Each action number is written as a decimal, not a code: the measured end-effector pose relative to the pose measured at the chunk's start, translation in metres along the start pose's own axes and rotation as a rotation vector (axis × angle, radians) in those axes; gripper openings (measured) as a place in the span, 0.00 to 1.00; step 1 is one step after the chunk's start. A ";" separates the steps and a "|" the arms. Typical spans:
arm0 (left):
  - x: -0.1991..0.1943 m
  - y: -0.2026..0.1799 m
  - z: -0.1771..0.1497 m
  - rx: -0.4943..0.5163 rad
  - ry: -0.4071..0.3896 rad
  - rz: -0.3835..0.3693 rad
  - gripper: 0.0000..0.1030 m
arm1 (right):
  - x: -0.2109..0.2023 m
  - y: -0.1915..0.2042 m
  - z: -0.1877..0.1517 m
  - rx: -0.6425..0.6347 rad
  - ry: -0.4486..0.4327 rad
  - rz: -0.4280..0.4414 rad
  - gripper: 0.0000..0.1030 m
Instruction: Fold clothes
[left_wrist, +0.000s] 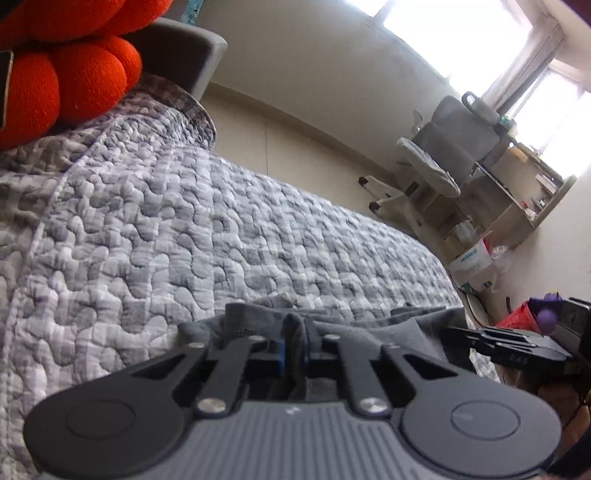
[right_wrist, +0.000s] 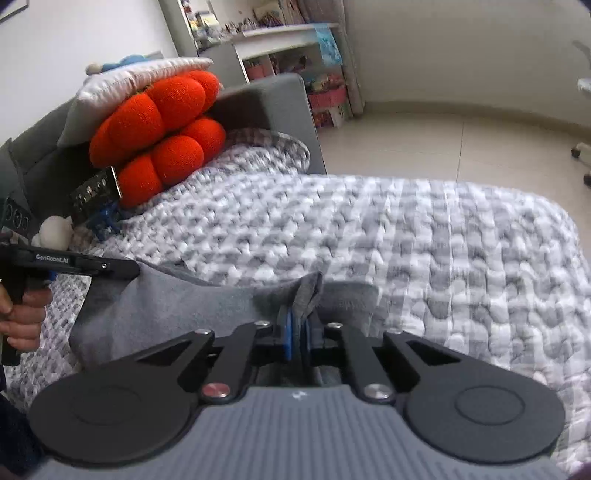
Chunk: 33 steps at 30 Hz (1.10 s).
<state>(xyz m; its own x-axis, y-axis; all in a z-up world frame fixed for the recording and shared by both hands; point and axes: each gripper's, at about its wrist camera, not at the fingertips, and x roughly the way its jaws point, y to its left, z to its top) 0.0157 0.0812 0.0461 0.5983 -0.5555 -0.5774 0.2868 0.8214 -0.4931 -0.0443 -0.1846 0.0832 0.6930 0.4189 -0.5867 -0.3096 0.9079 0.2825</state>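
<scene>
A grey garment lies on the quilted grey-white bedcover. My left gripper is shut on a bunched edge of the garment, cloth pinched between its blue pads. My right gripper is shut on another edge of the same grey garment, cloth sticking up between its pads. The garment hangs stretched between the two grippers just above the bedcover. The right gripper also shows in the left wrist view, and the left gripper in the right wrist view.
An orange knot cushion and a white pillow lean on the grey headboard. A phone on a blue stand sits beside them. A grey chair and shelf stand past the bed's far edge.
</scene>
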 end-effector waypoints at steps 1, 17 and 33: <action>0.000 0.000 0.001 0.002 -0.007 0.003 0.07 | 0.000 0.000 0.001 0.005 -0.016 -0.002 0.08; 0.032 0.001 0.011 0.018 -0.015 0.177 0.07 | 0.036 0.008 0.004 -0.037 0.018 -0.193 0.07; 0.041 -0.011 0.008 0.083 -0.042 0.272 0.12 | 0.038 0.022 0.002 -0.098 0.019 -0.295 0.08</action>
<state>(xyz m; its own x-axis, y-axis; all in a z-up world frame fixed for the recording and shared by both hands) 0.0435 0.0506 0.0331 0.6913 -0.3093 -0.6530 0.1710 0.9481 -0.2681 -0.0238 -0.1483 0.0684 0.7504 0.1368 -0.6466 -0.1592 0.9870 0.0241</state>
